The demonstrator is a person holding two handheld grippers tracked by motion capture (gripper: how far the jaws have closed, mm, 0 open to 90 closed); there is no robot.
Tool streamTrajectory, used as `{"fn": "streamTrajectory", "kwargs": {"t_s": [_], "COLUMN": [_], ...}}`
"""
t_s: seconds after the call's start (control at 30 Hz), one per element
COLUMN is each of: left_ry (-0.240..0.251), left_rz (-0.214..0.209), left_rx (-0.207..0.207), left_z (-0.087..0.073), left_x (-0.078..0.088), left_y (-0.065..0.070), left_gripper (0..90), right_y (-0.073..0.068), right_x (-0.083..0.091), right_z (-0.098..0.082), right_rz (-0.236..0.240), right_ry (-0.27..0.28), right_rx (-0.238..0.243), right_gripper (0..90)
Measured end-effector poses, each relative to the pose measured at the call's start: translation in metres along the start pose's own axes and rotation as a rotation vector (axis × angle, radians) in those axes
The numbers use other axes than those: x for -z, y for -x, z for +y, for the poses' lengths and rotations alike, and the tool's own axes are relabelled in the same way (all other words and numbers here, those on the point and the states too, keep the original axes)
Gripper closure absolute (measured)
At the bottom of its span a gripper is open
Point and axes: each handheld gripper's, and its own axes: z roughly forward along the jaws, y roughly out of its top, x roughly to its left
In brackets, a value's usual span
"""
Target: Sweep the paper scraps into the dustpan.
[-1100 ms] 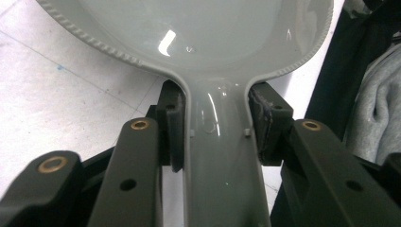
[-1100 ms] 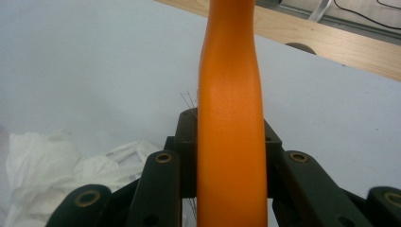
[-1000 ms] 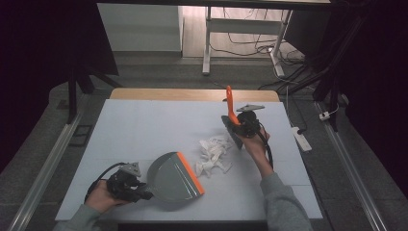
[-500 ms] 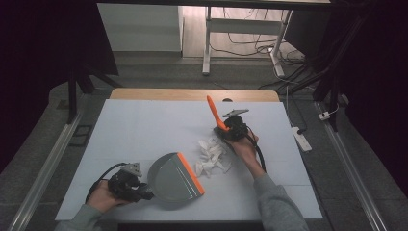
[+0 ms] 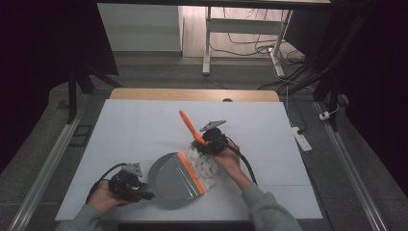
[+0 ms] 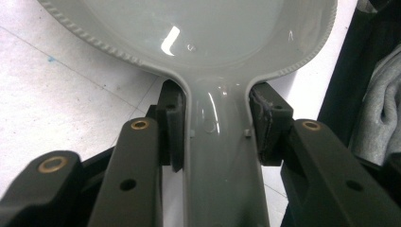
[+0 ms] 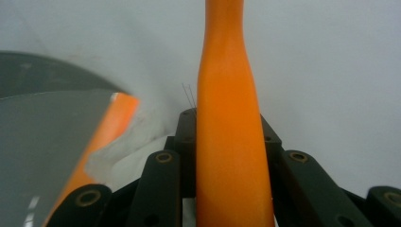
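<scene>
On the white surface (image 5: 144, 125), seen from high up, the left tool (image 5: 144, 195) sits near the person's side, held in the left hand (image 5: 103, 197). It grips the handle of a grey dustpan (image 5: 171, 180). The pan lies flat just past the tool's tips, with its orange lip (image 5: 191, 172) on the far side from the tool. The right tool (image 5: 208, 144) is in the right hand (image 5: 228, 161). It holds an orange brush (image 5: 190, 127) whose handle sticks up and leans away from the tool. Right under this tool is a heap of crumpled white paper (image 5: 202, 166), and the paper touches the pan's orange lip. The two tools are well apart, with the pan between them.

From the left gripper view, the left tool (image 6: 217, 125) has its two black pads pressed on both sides of the dustpan (image 6: 208, 42) handle. The shiny grey pan spreads out just ahead of the tips. The white surface (image 6: 56, 94) lies beside it. A grey sleeve (image 6: 383, 109) shows at the edge.

From the right gripper view, the right tool (image 7: 227, 137) is closed tight on the orange brush (image 7: 227, 94) handle, which runs straight up between its black jaws. To one side of the tool, close by, are the grey dustpan (image 7: 42, 142) and its orange lip (image 7: 111, 127). Some blurry white paper (image 7: 137, 137) lies between the lip and the tool.
</scene>
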Motion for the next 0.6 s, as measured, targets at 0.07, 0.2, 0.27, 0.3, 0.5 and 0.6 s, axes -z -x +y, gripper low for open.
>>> {"fn": "streamTrajectory", "kwargs": {"t_s": [0.07, 0.2, 0.27, 0.3, 0.5, 0.6], "left_ry": [0.001, 0.001, 0.001, 0.001, 0.001, 0.001], "left_rz": [0.000, 0.001, 0.001, 0.001, 0.000, 0.003], "left_rx": [0.000, 0.000, 0.000, 0.000, 0.002, 0.002], "left_z": [0.000, 0.000, 0.000, 0.000, 0.000, 0.000], "left_x": [0.000, 0.000, 0.000, 0.000, 0.000, 0.000], "left_y": [0.000, 0.000, 0.000, 0.000, 0.000, 0.001], "left_gripper": [61.0, 61.0, 60.9, 60.9, 60.9, 60.9], "right_y": [-0.015, -0.035, -0.038, -0.037, -0.012, 0.002], "right_x": [-0.001, 0.004, 0.011, 0.016, 0.052, 0.064], "right_z": [0.001, 0.006, 0.009, 0.010, 0.008, -0.002], "right_rz": [0.003, 0.073, 0.081, 0.082, -0.005, -0.056], "right_ry": [-0.008, 0.018, 0.049, 0.071, 0.151, 0.150], "right_rx": [0.037, 0.063, 0.075, 0.070, 0.014, -0.014], "right_gripper": [70.9, 70.8, 70.8, 70.8, 70.8, 70.8]}}
